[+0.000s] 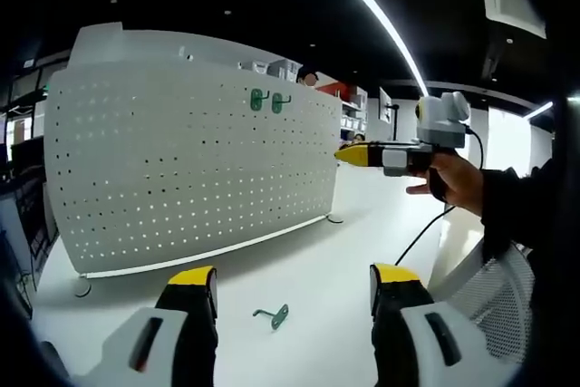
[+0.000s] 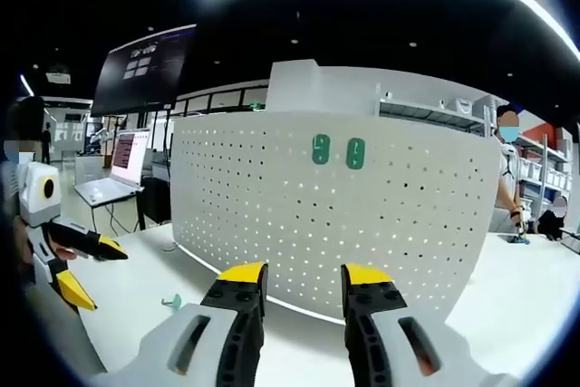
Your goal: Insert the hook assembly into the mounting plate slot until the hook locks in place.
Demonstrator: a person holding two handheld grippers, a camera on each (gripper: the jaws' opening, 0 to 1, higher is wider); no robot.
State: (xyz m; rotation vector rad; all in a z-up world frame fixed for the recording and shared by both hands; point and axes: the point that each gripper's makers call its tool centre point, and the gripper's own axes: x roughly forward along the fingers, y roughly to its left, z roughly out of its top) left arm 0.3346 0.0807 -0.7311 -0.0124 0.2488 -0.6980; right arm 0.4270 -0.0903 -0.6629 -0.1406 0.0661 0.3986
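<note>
Left claw [image 1: 294,289] open, green hook [image 1: 273,316] on table between jaws.

We see the pegboard [image 1: 190,160] standing upright across the white table [image 1: 308,269], walling off the far side. Two green hooks [image 1: 269,101] jut from its upper face, with bare holes all around them. In front of it the tabletop lies open except for one loose hook [image 1: 273,316] between the left gripper's [image 1: 292,289] spread jaws. The right gripper [image 1: 349,155] hangs off the board's right end.
</note>
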